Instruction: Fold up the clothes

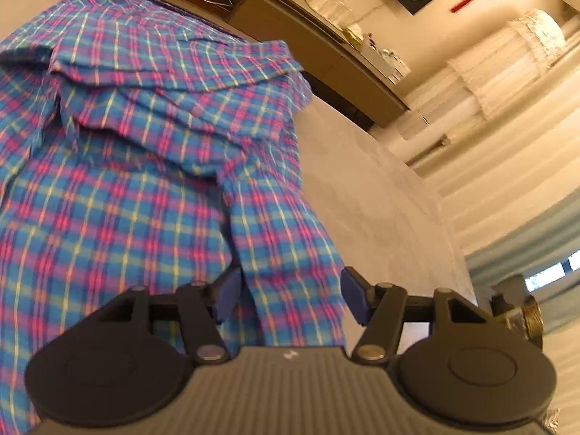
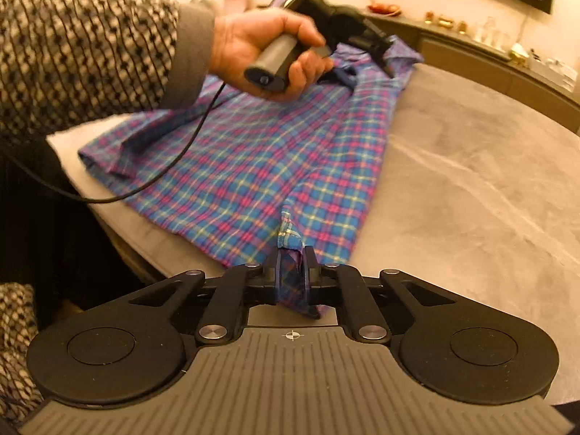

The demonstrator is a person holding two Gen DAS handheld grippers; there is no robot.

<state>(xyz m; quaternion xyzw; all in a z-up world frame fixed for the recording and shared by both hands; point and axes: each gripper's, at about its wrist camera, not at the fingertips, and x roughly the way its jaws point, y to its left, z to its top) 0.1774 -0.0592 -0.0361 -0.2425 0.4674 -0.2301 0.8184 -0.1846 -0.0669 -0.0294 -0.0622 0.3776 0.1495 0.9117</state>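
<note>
Plaid shirt (image 2: 275, 152) lies on my grey table (image 2: 471, 181), partly folded. Right gripper (image 2: 291, 264) pinches its near hem; left gripper (image 1: 288, 290) gapes over a far fold, gripping nothing. Final folds remain.

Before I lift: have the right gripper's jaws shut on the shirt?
Shut on it: the right gripper pinches a fold of the plaid shirt's hem.
</note>
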